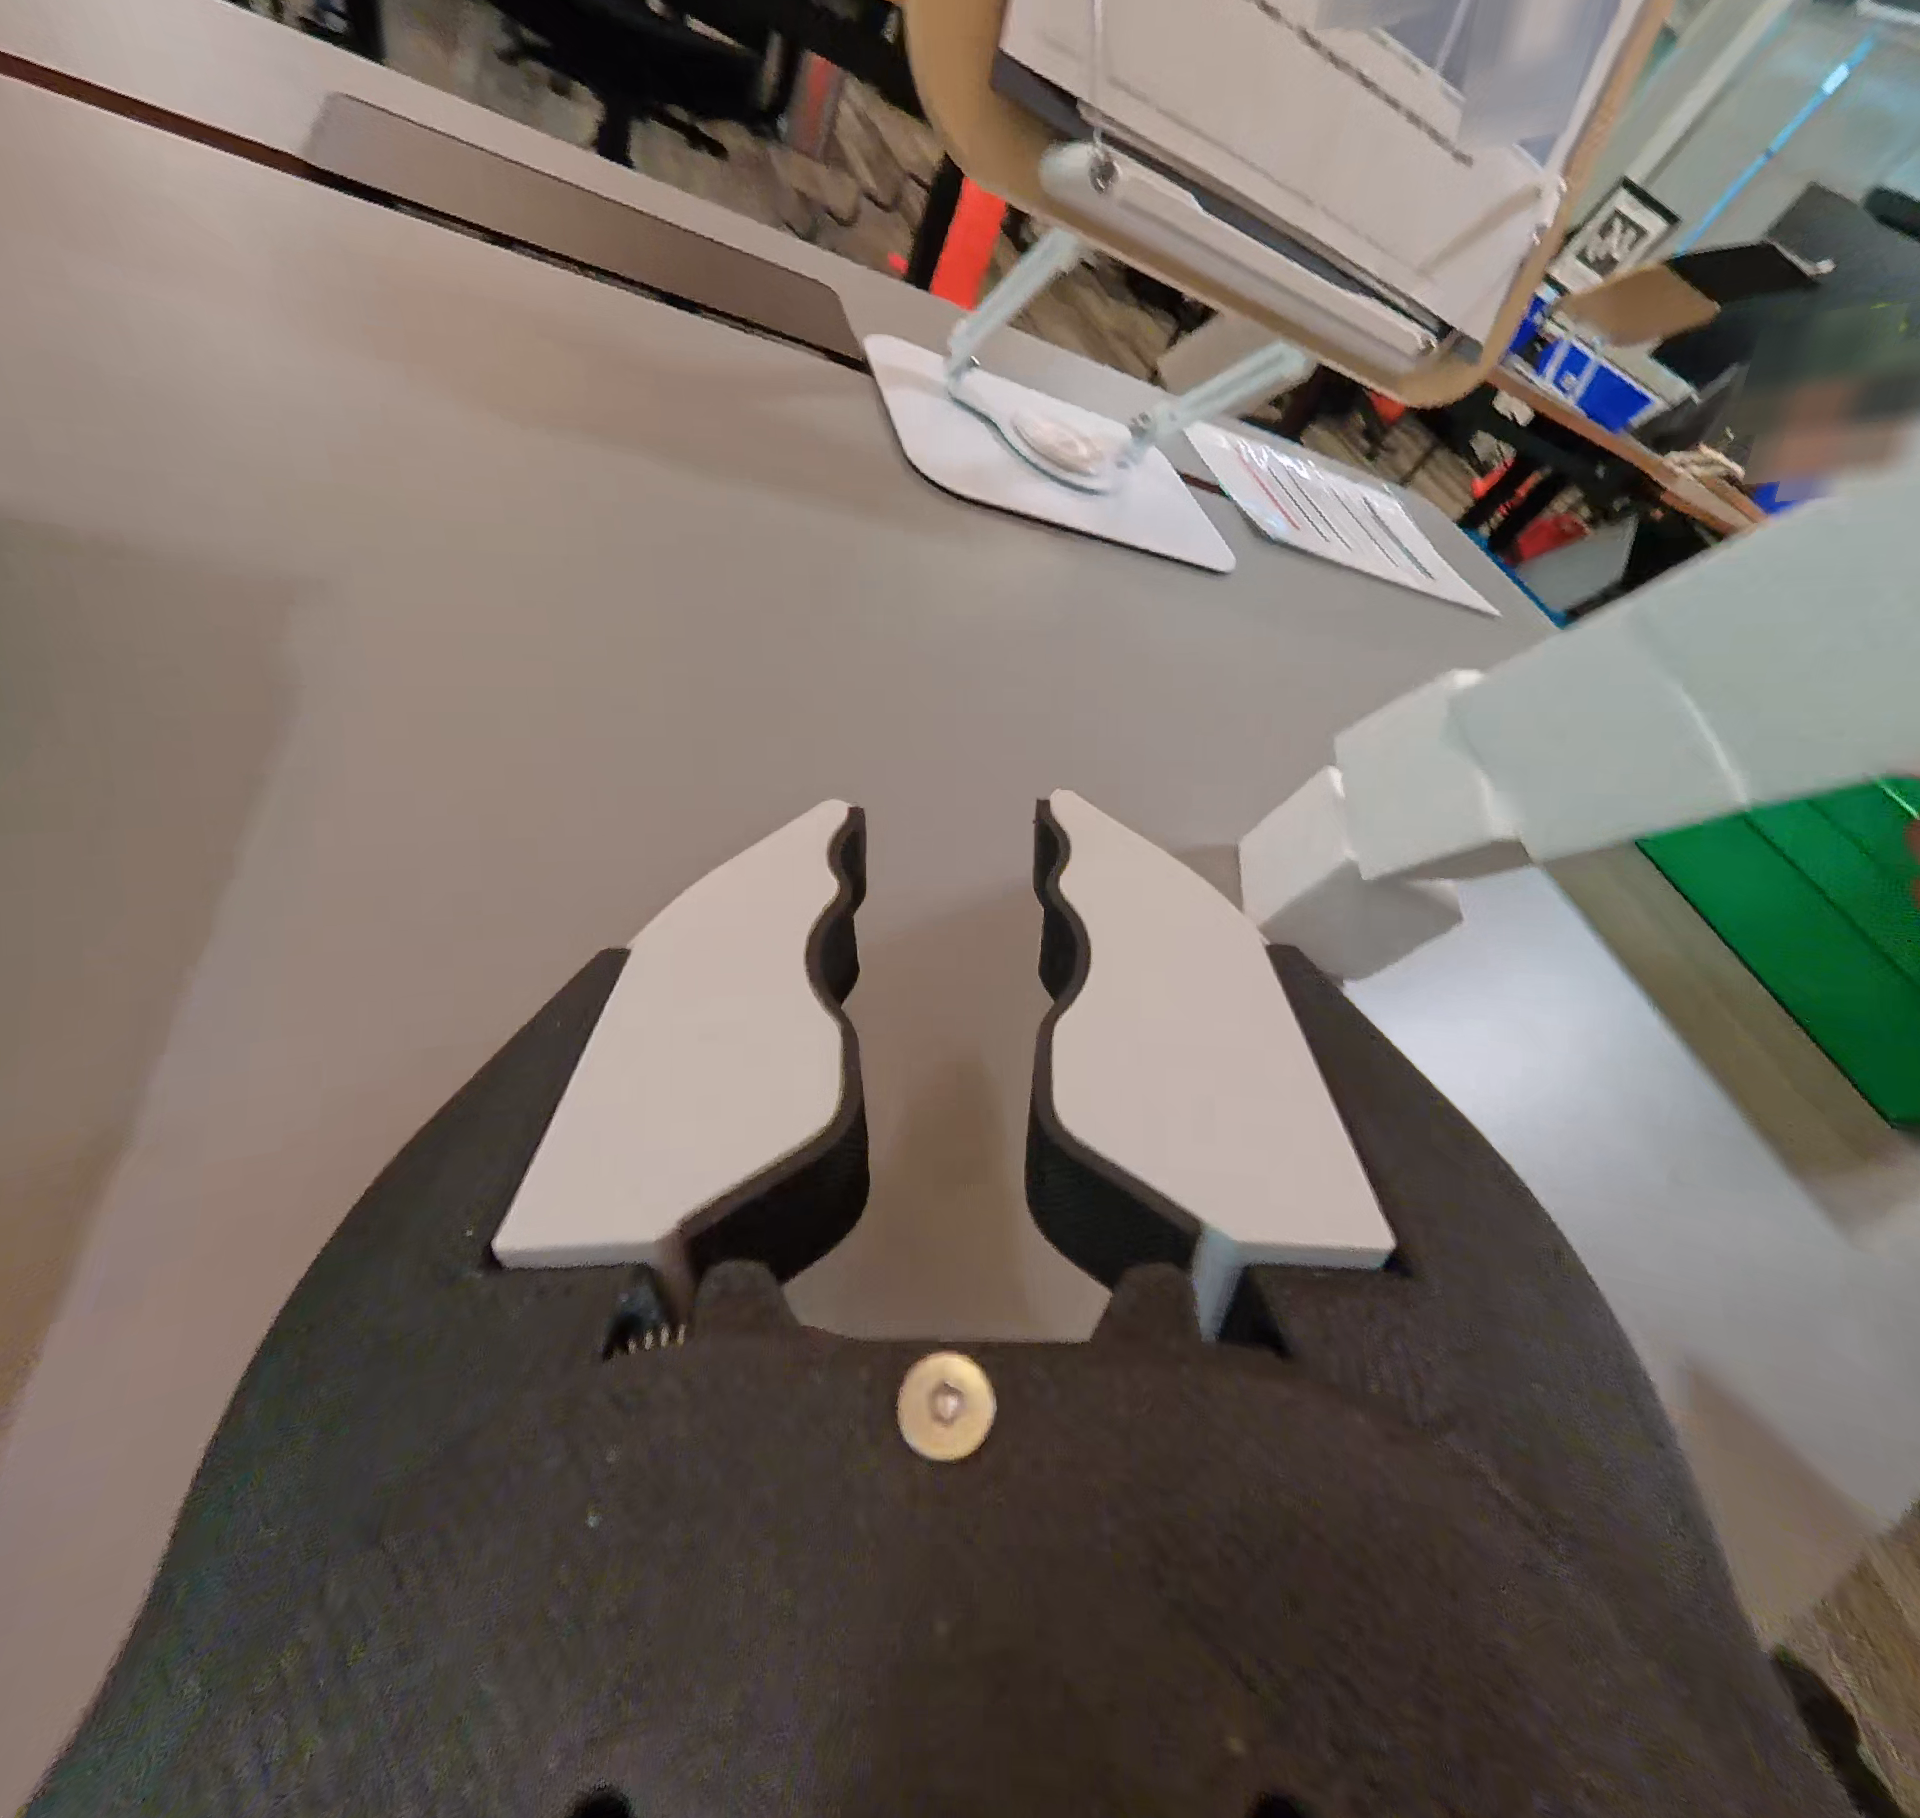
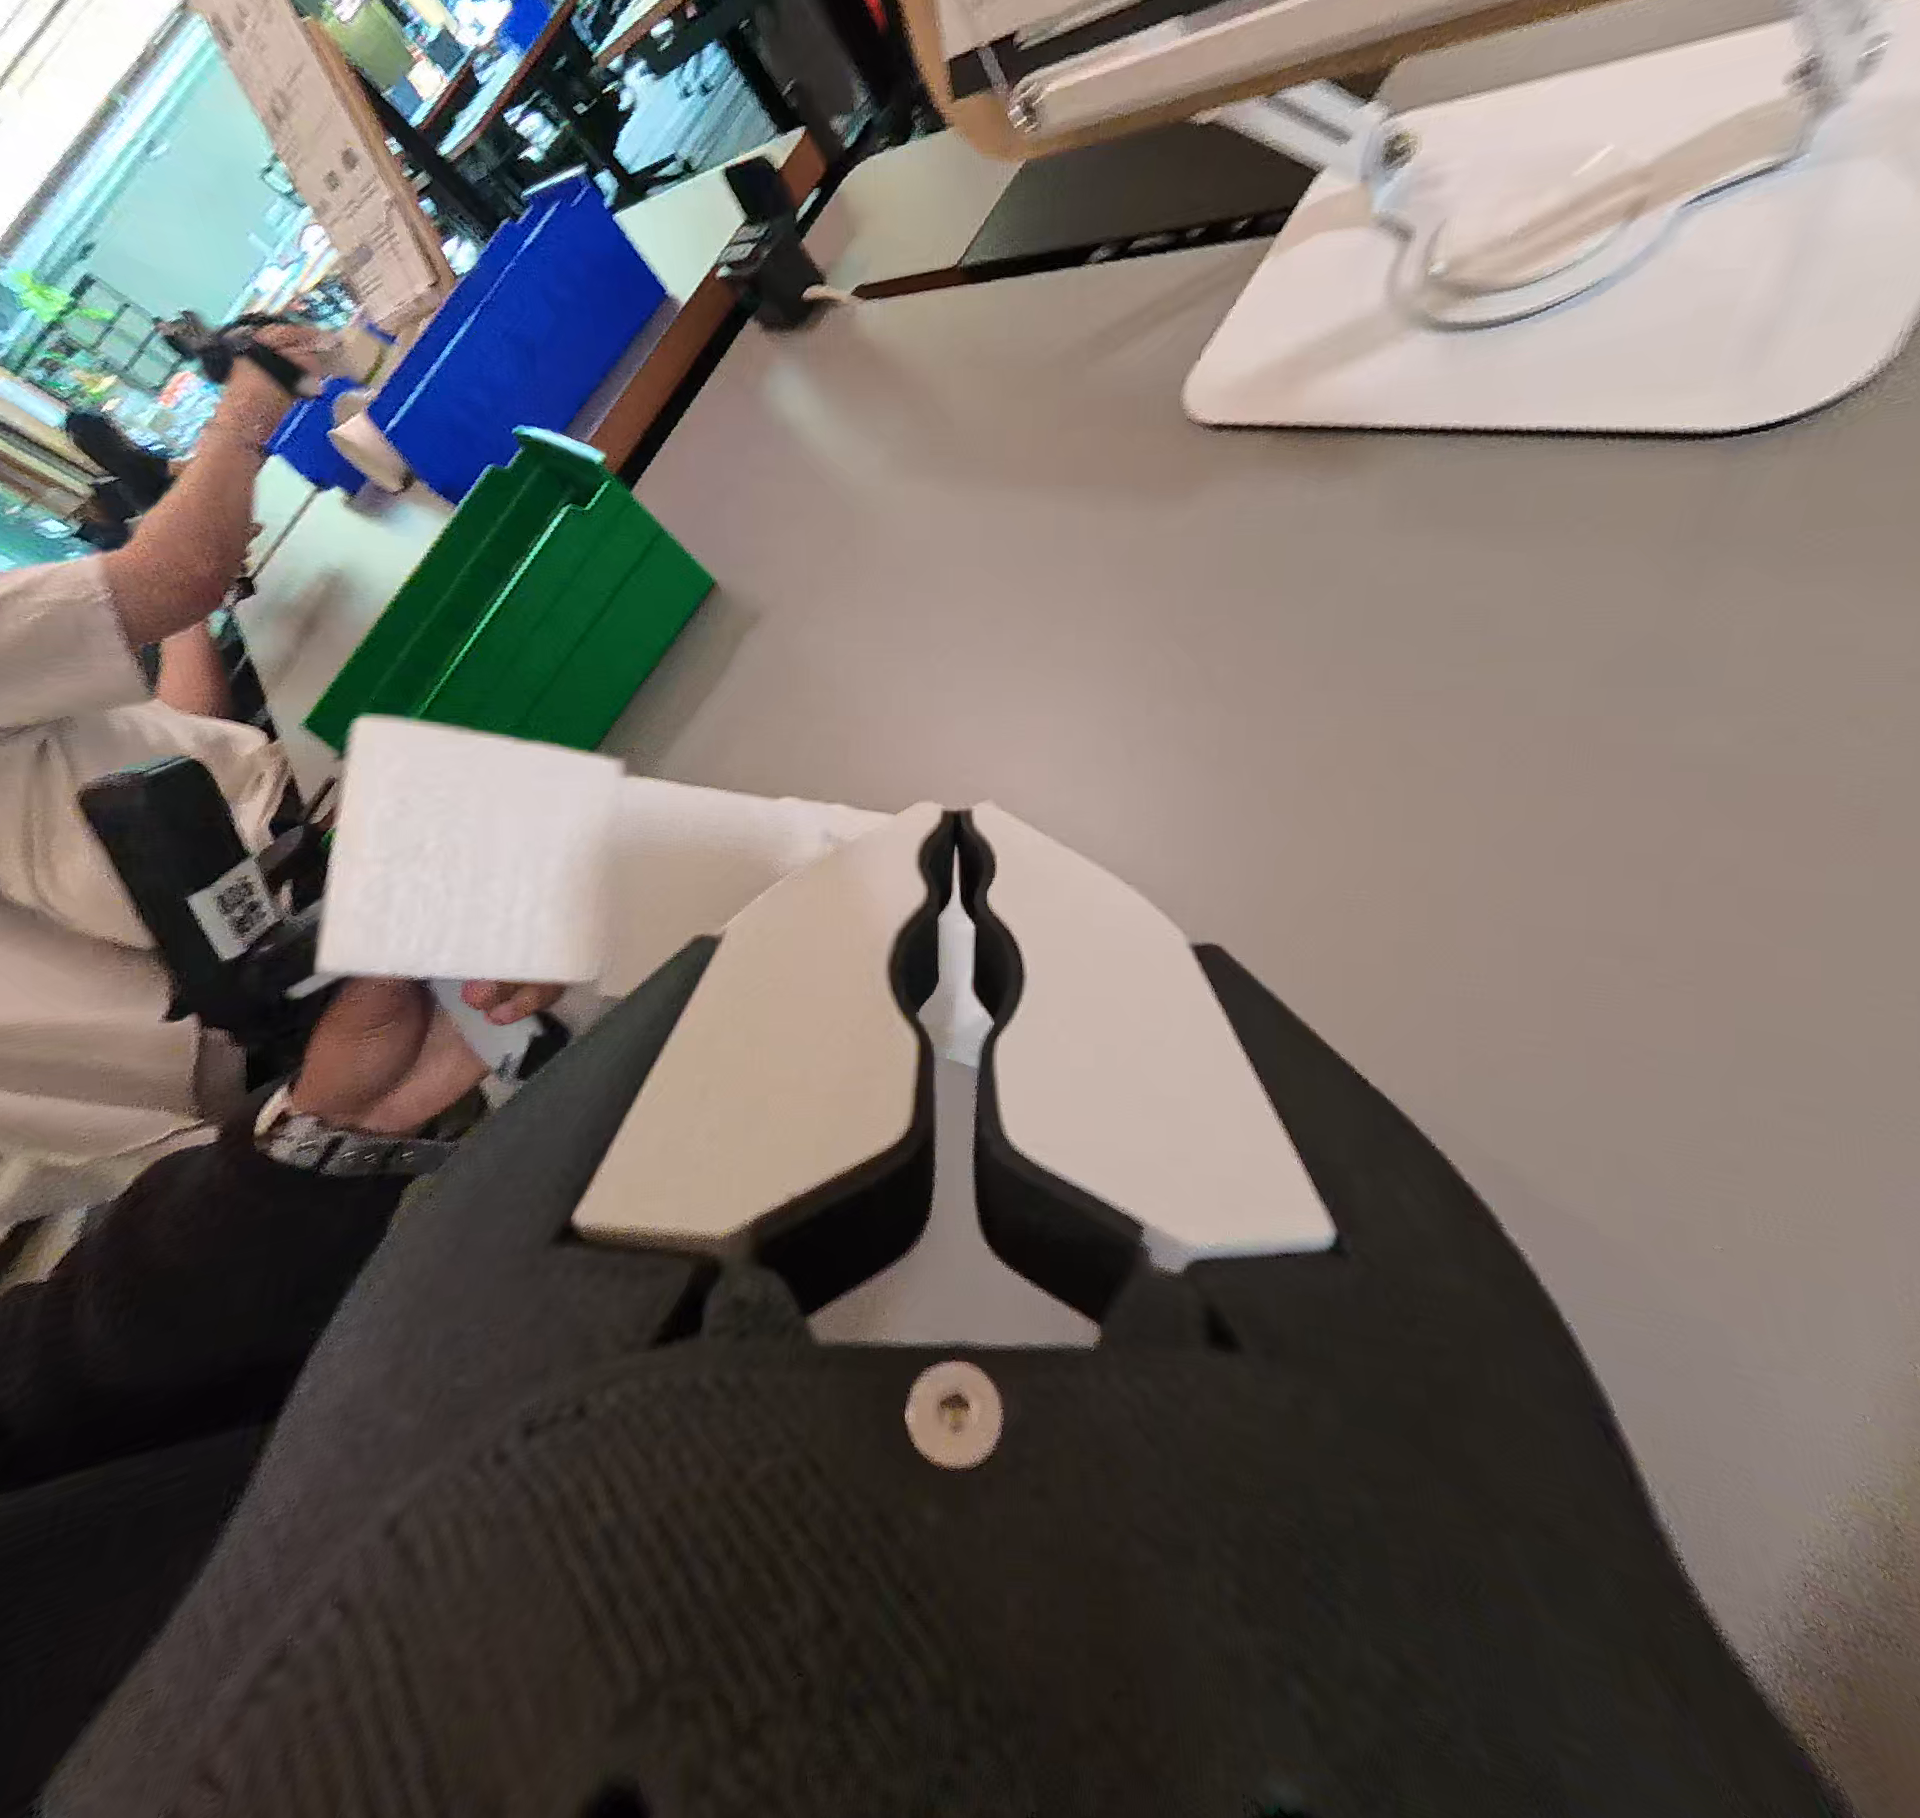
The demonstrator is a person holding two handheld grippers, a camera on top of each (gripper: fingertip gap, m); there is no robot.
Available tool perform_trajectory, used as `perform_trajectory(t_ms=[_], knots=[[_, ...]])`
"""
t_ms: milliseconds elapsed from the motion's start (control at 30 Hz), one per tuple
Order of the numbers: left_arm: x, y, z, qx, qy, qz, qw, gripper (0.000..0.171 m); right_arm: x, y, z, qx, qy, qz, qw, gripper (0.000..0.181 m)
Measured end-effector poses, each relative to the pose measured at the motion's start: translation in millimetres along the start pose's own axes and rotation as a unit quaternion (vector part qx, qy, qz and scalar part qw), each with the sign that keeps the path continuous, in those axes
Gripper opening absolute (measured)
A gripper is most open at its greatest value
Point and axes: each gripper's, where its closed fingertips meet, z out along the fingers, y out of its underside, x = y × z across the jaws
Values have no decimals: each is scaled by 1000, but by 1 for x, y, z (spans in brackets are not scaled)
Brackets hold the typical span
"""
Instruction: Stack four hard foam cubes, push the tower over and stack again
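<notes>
Over the grey table, the left gripper hangs with its jaws parted and nothing between them; bare tabletop shows through the gap. Its pale fingers carry black wavy pads on their inner faces. To its right, just beside its right finger, the pale fingers of the right gripper reach in from the frame edge.

Right gripper: jaws drawn together, tips meeting or all but meeting; whether anything thin is pinched there cannot be told. White shows through the gap lower down. The left gripper appears in this view as a white block just left of the right gripper's fingertips, with a hand on its handle below.

A white stand sits at the far side of the table, its flat base on the surface and two arms rising to a tan-framed tray above. A printed sheet lies just right of the base. A green bin stands at the table's edge, with blue bins beyond it. A dark panel lies flush in the tabletop at far left.
</notes>
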Motion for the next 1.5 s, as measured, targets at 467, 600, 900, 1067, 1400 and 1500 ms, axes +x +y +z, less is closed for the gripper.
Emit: perform_trajectory(t_ms=[467, 600, 900, 1067, 1400, 1500], knots=[[-32, -20, -12, 57, -70, -34, 995, 36, 51, 21, -39, 33, 94, -61, 993, 11], [-31, -19, -11, 53, -65, -37, 996, 36, 43, 36, -42, 36, 88, -107, 990, 18], [-30, -16, -10, 48, -57, -46, 996, 36, -28, 72, -37, 32, -20, -286, 958, 52], [-28, -15, -9, 45, -54, -44, 997, 36, -107, 117, -37, 4, -182, -357, 916, 60], [-26, -15, -10, 44, -53, -40, 997, 35, -182, 226, -31, -104, -295, -461, 830, 70], [-25, -16, -10, 45, -53, -36, 997, 35, -176, 245, -20, -122, -260, -526, 801, 71]])
